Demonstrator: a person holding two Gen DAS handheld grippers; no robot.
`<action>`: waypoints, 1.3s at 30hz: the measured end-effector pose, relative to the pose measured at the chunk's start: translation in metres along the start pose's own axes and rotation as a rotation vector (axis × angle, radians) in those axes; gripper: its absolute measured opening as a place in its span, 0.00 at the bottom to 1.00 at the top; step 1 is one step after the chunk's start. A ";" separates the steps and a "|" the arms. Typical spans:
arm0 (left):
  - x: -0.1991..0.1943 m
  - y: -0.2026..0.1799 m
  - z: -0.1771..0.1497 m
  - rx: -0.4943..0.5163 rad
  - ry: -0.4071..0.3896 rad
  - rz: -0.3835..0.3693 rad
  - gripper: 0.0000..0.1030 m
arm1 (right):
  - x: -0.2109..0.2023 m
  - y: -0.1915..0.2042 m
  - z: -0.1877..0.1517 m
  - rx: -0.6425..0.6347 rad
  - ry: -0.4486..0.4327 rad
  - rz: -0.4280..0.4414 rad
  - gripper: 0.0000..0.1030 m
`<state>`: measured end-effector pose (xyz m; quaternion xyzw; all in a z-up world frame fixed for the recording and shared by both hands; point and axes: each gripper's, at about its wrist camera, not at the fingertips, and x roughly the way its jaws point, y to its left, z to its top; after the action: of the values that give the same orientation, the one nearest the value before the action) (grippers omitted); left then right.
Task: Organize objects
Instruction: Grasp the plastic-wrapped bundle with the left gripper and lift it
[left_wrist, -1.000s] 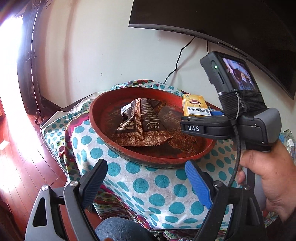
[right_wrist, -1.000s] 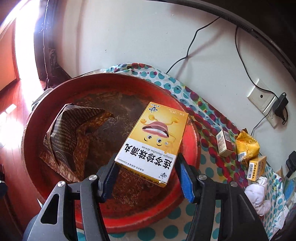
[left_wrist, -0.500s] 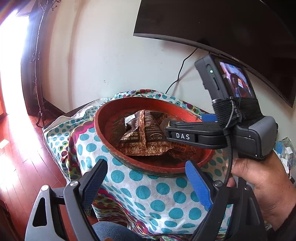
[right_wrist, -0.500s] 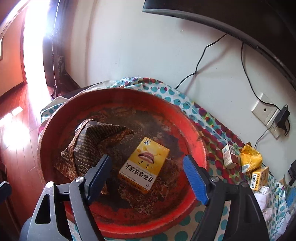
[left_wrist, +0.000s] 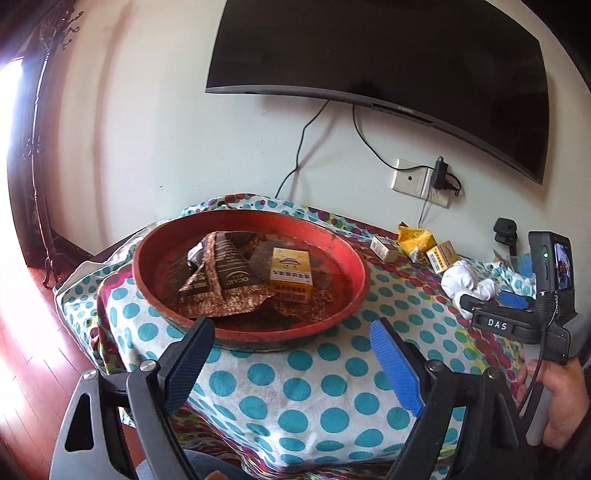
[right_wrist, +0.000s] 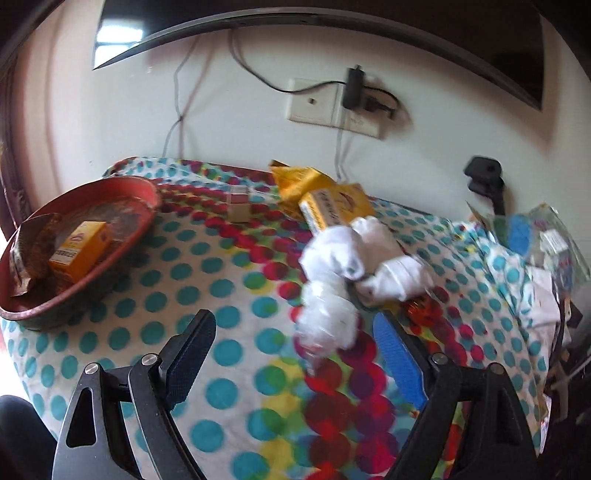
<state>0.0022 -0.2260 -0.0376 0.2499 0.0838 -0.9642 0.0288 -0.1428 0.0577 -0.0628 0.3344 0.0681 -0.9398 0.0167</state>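
A red round tray (left_wrist: 354, 258) on the dotted tablecloth holds a brown snack packet (left_wrist: 221, 273) and a yellow medicine box (left_wrist: 290, 271); the box also shows in the right wrist view (right_wrist: 79, 249). My left gripper (left_wrist: 291, 354) is open and empty, in front of the tray's near rim. My right gripper (right_wrist: 291, 350) is open and empty, just before a white crumpled bundle (right_wrist: 343, 266). The right gripper also shows in the left wrist view (left_wrist: 498, 306), at the right over the table.
A small box (right_wrist: 238, 205), a yellow packet (right_wrist: 295, 177) and another yellow box (right_wrist: 336, 210) lie by the wall. Plastic bags (right_wrist: 546, 236) clutter the table's right end. A TV (left_wrist: 388, 59) and a wall socket (left_wrist: 421, 182) are above.
My right gripper let go of the yellow box into the tray, opened, and swung right toward the white bundle. My left gripper drew back and tilted up a little.
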 end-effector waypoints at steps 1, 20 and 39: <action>0.002 -0.005 -0.002 0.015 0.006 -0.014 0.86 | 0.000 -0.011 -0.004 0.021 0.008 -0.020 0.84; 0.098 -0.231 0.027 0.325 0.142 -0.162 0.86 | 0.004 -0.124 -0.056 0.268 0.032 -0.027 0.85; 0.213 -0.287 0.003 0.353 0.355 -0.077 0.74 | 0.010 -0.143 -0.064 0.382 0.079 0.018 0.87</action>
<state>-0.2131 0.0534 -0.0967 0.4131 -0.0728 -0.9053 -0.0672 -0.1216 0.2079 -0.1019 0.3689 -0.1138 -0.9216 -0.0413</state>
